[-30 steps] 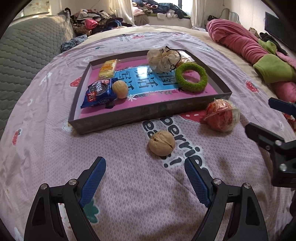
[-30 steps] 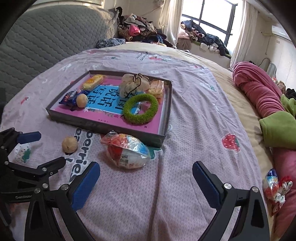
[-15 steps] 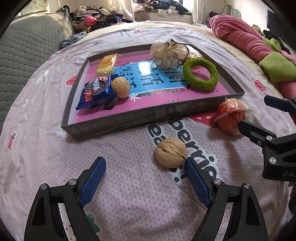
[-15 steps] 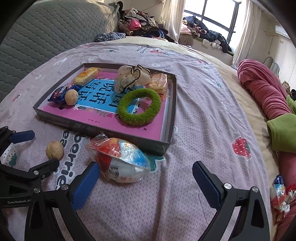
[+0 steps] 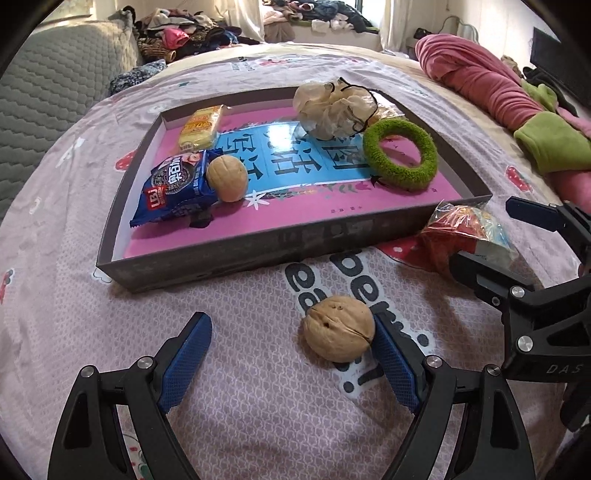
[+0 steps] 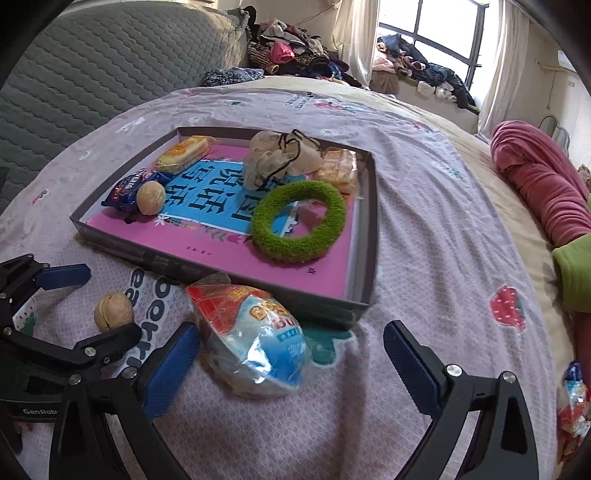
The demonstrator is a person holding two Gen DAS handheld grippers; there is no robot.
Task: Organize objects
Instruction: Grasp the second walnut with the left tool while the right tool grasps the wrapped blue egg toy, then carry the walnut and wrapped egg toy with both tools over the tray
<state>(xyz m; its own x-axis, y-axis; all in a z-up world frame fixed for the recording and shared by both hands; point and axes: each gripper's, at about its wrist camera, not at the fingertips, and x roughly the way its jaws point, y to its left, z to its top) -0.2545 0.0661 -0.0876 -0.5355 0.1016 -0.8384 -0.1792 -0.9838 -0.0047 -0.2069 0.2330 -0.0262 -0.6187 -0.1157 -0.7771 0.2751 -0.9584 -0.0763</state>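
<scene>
Left gripper (image 5: 291, 343) apart beside walnut (image 5: 339, 333), right gripper (image 6: 291, 354) apart around snack bag (image 6: 255, 341), "GenRobo" lettering on gripper body.

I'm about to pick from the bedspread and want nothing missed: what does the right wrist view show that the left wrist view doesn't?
Only the right wrist view: an orange-wrapped snack pack in the tray's far corner behind the drawstring pouch, snack packets at the bed's right edge, and the window.

Only the left wrist view: the blue cookie packet's full front.

Both: the tray, green ring, yellow snack pack, walnut in the tray, loose walnut, red-and-blue snack bag, and both the left gripper and right gripper, open.
</scene>
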